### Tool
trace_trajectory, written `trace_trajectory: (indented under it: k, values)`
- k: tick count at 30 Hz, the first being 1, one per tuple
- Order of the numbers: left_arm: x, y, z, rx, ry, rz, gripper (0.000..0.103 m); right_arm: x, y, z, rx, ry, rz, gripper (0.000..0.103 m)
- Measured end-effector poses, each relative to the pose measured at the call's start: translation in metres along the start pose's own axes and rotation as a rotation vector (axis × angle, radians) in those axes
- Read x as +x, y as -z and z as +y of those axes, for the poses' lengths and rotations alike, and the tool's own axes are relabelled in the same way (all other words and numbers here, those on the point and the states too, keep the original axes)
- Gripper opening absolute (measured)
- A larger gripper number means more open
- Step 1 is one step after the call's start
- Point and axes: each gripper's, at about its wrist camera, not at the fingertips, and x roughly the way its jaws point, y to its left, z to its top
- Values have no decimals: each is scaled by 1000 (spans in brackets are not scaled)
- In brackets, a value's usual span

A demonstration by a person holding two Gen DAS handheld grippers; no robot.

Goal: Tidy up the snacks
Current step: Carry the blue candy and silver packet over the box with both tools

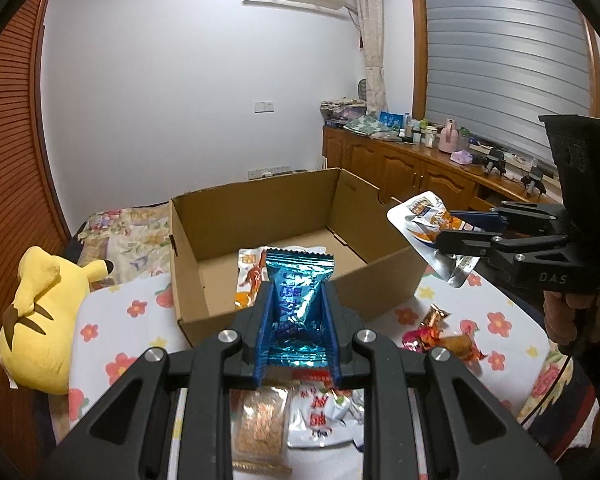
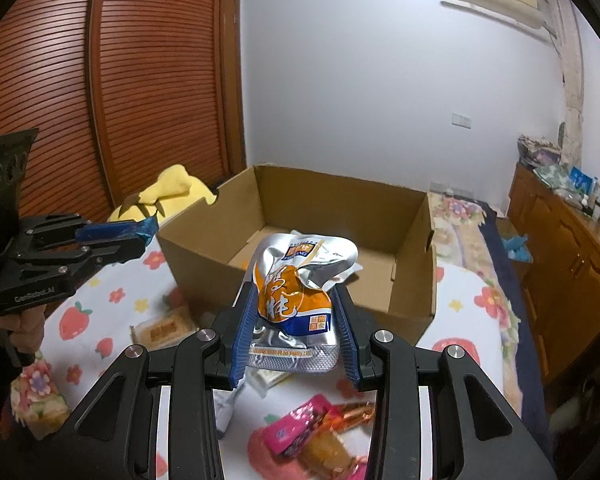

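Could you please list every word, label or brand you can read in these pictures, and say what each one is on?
"DAS": on the right gripper body, left wrist view.
"GenRobot.AI": on the left gripper body.
Orange and silver packet: large Chinese characters, too crumpled to read surely.
Blue foil packet: print too creased to read.

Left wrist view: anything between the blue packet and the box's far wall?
Yes: an orange-white pouch lying inside the cardboard box, behind the blue packet; beyond it, bare floor.

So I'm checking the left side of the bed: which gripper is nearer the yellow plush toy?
Left. The left gripper, shut on a blue snack packet, is beside the yellow plush toy; the right gripper, holding a silver-orange pouch, is farther away.
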Motion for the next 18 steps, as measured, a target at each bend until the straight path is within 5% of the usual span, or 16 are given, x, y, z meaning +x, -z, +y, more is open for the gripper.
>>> trace_trajectory:
  k: [18]
  values:
    - [58, -19, 17, -15, -15, 43, 21, 64, -33, -41, -1, 32, 57, 37]
